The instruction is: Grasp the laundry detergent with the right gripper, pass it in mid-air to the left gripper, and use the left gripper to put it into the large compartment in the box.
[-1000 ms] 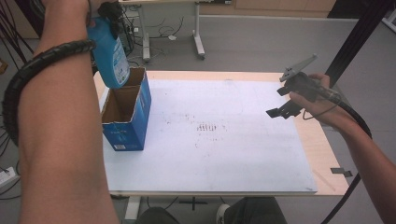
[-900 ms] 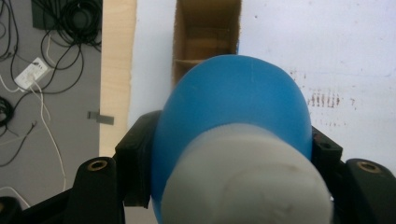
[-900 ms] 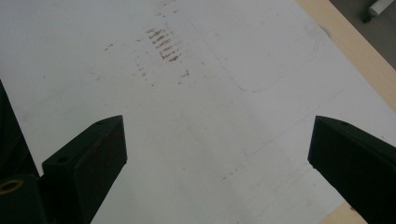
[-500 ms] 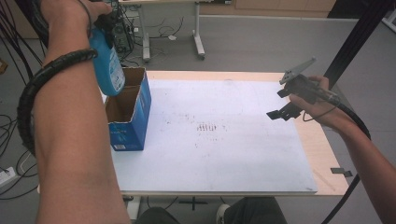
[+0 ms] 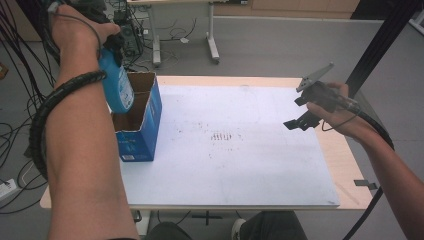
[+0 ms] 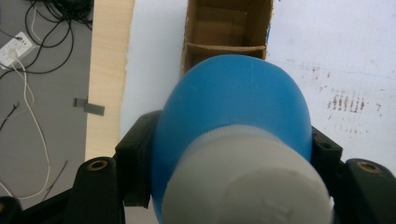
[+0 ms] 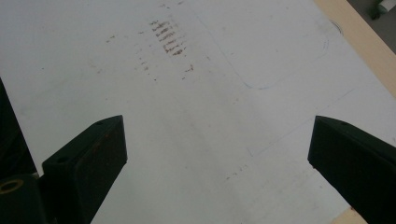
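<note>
My left gripper (image 5: 108, 50) is shut on a blue bottle (image 5: 116, 89) with a white cap (image 6: 247, 186), gripping it near the cap end. The bottle hangs base down over the open top of a blue cardboard box (image 5: 143, 134) at the table's left side. In the left gripper view the bottle (image 6: 233, 102) bulges between the black jaws, and the box's brown inside (image 6: 224, 25) lies straight ahead. My right gripper (image 5: 296, 112) hovers open above the right part of the white sheet (image 5: 240, 160), nothing between its jaws (image 7: 217, 144).
The white sheet (image 7: 196, 116) covers most of the wooden table (image 5: 345, 150) and bears brown smudges (image 5: 220, 136) at its middle. A strip of black tape (image 5: 365, 183) sits on the right edge. Cables (image 5: 15, 135) lie on the floor at left.
My left hand has lowered the blue bottle toward the box's open top. The right gripper has stayed where it was.
</note>
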